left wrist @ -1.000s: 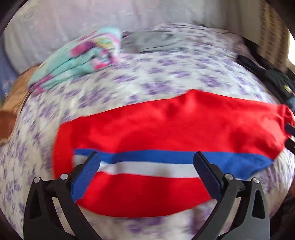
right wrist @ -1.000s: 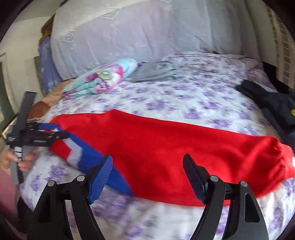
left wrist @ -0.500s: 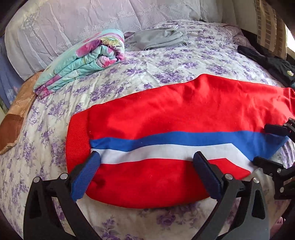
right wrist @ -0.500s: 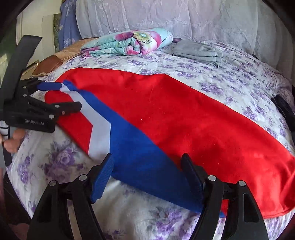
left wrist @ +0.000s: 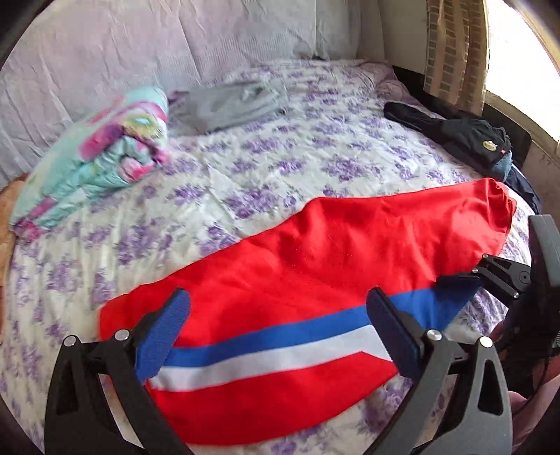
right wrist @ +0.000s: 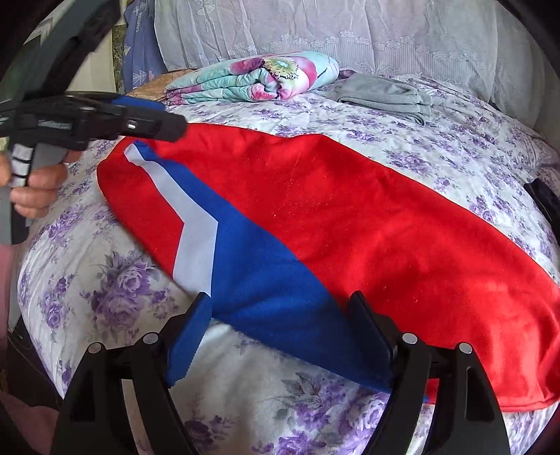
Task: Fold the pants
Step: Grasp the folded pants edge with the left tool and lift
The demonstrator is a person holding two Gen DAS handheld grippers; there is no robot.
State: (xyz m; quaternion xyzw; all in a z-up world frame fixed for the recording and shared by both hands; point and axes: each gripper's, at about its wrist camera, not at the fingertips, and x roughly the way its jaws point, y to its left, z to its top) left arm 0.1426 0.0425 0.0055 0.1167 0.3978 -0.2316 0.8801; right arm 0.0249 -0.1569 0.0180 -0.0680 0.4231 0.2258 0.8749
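- pants (left wrist: 315, 266): red, with a blue and white stripe; laid flat and lengthwise across the near part of the bed (left wrist: 297, 154), on the purple-flowered sheet.
- left tongs (left wrist: 276, 336): jaws wide apart, low over the striped end of the pants, gripping nothing; seen from the right wrist view they sit at the far left, held by a hand (right wrist: 35, 189).
- right tongs (right wrist: 280, 332): jaws wide apart, low over the blue panel at the near edge of the pants, gripping nothing.
- quilt (right wrist: 255, 80): folded, turquoise and pink floral, at the head of the bed.
- grey cloth (right wrist: 385, 96): folded, just beside the quilt.
- dark clothes (left wrist: 465, 134): heaped at the bed's far right edge, apart from the pants.
- pillows (right wrist: 315, 28): pale, lace-patterned, behind the quilt.
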